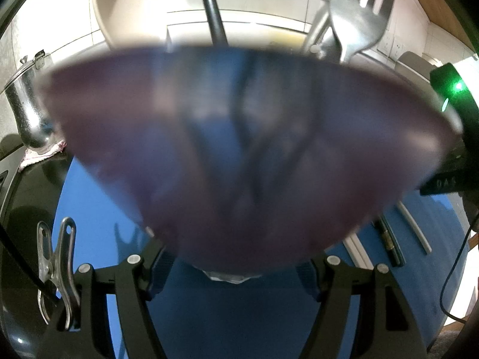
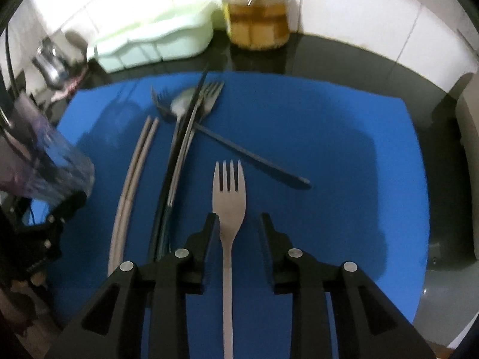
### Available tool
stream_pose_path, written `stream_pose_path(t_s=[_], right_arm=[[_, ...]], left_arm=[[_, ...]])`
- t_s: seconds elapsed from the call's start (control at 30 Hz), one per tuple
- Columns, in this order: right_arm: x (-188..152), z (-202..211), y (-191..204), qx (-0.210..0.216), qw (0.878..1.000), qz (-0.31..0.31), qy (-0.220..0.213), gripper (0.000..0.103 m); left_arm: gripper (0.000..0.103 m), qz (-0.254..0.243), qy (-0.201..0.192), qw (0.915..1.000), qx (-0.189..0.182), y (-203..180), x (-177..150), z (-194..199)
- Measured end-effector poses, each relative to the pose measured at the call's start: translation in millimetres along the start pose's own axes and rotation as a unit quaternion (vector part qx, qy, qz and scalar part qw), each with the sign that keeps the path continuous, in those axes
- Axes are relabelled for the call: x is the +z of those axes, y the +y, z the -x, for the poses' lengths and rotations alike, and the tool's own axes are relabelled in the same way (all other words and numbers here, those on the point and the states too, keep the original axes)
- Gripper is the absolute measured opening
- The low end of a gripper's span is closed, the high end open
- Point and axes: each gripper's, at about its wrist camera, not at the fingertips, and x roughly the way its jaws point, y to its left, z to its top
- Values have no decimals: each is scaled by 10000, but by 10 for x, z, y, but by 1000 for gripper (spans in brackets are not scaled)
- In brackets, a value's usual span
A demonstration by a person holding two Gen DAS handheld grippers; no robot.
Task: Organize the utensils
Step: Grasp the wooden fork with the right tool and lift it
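Observation:
My left gripper (image 1: pixel 236 264) is shut on a purple see-through glass (image 1: pixel 239 149) that fills the left wrist view; a metal fork (image 1: pixel 356 21) and a dark handle (image 1: pixel 211 9) stick out of its top. The glass also shows at the left of the right wrist view (image 2: pixel 51 161). My right gripper (image 2: pixel 238 218) is open, its fingers on either side of a pale fork (image 2: pixel 229 209) lying on the blue mat (image 2: pixel 344 155). Further off lie two pale chopsticks (image 2: pixel 134 176), dark chopsticks (image 2: pixel 179 155), a spoon (image 2: pixel 182 104), metal forks (image 2: pixel 209 95) and a dark knife (image 2: pixel 254 158).
A jar with a yellow lid (image 2: pixel 257 12) and a pale green tray (image 2: pixel 155 39) stand at the tiled back wall. A steel pot (image 1: pixel 27 107) sits on a cloth at the left. The mat lies on a black counter (image 2: pixel 449 179).

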Motion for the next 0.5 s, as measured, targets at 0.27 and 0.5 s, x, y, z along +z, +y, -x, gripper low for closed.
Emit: stream_pose_path(t_s=[0.27, 0.5], right_arm=[[123, -83, 147, -227, 9972, 615, 373, 27], [108, -23, 113, -46, 9993, 337, 155, 15]], left_arm=[[74, 16, 4, 10000, -28, 7, 6, -7], [74, 29, 6, 10000, -45, 13, -4, -16]])
